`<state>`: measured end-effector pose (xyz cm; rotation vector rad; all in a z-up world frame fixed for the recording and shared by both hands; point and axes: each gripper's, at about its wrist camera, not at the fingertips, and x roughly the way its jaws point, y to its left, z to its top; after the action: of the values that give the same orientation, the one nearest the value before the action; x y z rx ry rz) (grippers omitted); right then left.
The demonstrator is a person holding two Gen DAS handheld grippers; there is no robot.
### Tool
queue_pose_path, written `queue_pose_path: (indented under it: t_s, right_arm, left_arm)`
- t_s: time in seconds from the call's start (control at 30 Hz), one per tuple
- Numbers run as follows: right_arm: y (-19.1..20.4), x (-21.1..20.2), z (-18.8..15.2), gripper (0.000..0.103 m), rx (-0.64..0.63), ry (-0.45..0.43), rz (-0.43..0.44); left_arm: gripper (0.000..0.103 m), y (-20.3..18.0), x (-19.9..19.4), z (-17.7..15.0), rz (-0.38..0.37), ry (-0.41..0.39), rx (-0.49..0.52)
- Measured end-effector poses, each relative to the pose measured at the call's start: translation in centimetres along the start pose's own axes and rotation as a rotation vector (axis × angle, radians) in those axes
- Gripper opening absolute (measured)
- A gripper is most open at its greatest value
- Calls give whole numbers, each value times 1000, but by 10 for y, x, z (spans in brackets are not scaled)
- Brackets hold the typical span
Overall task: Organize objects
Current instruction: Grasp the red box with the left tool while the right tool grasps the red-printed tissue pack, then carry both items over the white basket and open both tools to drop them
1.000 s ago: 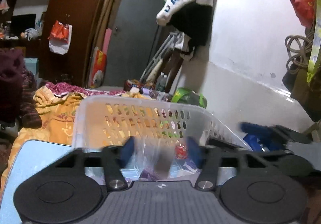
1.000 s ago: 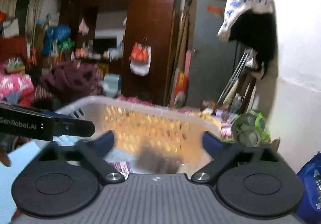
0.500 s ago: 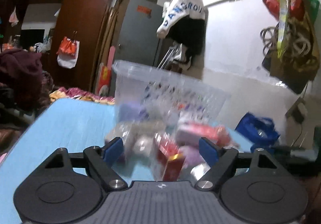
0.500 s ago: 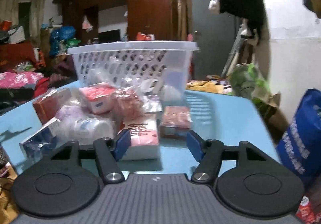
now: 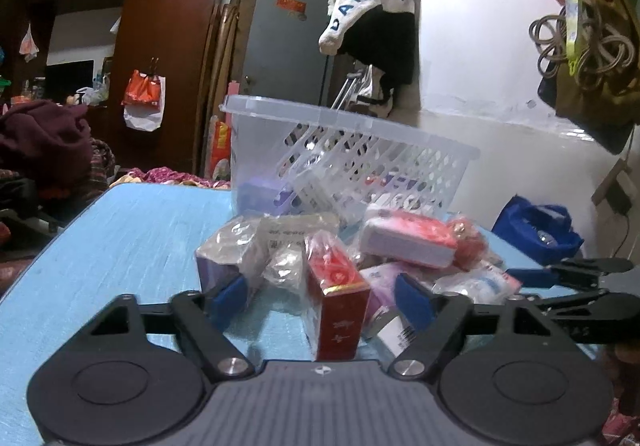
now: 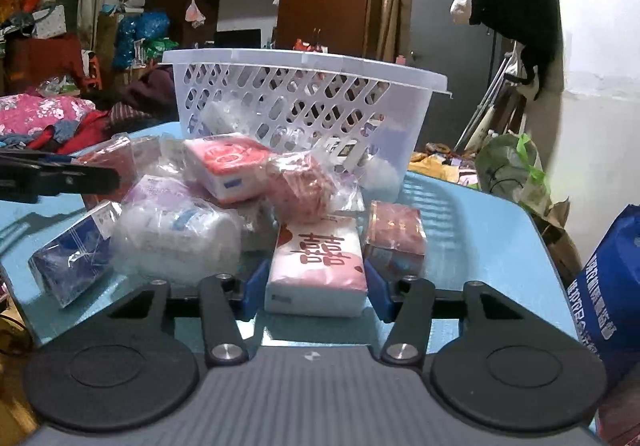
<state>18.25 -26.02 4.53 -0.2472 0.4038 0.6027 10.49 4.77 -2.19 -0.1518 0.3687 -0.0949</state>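
Note:
A pile of wrapped packets lies on the blue table point(image 5: 132, 242) in front of a white slotted basket point(image 5: 360, 150), which also shows in the right wrist view point(image 6: 304, 102). My left gripper point(image 5: 320, 300) is open, its fingers either side of an upright red box point(image 5: 338, 310). My right gripper point(image 6: 316, 284) is open around a white and pink tissue pack point(image 6: 318, 266); I cannot tell if the pads touch it. The right gripper's fingers point(image 5: 576, 270) show at the right of the left wrist view, and the left gripper's arm point(image 6: 56, 176) at the left of the right wrist view.
In the right wrist view, a dark blue packet point(image 6: 72, 258), a clear bag of white goods point(image 6: 176, 230), a red-white tissue pack point(image 6: 228, 166) and a dark red packet point(image 6: 394, 234) lie in the pile. A blue bag point(image 6: 616, 278) stands past the table's right edge.
Both grippers have pulled back from over the basket and dropped low to the table. The pile of packets now lies in front of the basket. The right jaws now frame the tissue pack.

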Motion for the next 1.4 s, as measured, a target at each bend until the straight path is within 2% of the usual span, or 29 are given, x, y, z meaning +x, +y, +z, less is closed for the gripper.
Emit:
queue_pose_path:
  t_s: [0.03, 0.07, 0.17, 0.3, 0.57, 1.13, 1.4]
  right_arm:
    - [1, -1, -1, 56, -3, -6, -7]
    - [1, -3, -3, 56, -4, -15, -18]
    - [1, -9, -6, 56, 6, -58, -41]
    - [-5, -22, -15, 56, 76, -104, -30]
    - [-4, -42, -30, 56, 92, -109, -49]
    - [5, -51, -31, 56, 75, -125, -43]
    - [1, -65, -25, 56, 113, -177, -12]
  left_arm:
    - [43, 0, 2, 0, -1, 9, 5]
    - [35, 0, 3, -1, -6, 18, 6]
    - [28, 0, 1, -4, 3, -2, 10]
    - [28, -2, -9, -6, 0, -56, 31]
    - [28, -3, -26, -9, -21, -111, 44]
    - [28, 0, -31, -10, -43, -132, 37]
    - [28, 4, -37, -11, -61, -159, 20]
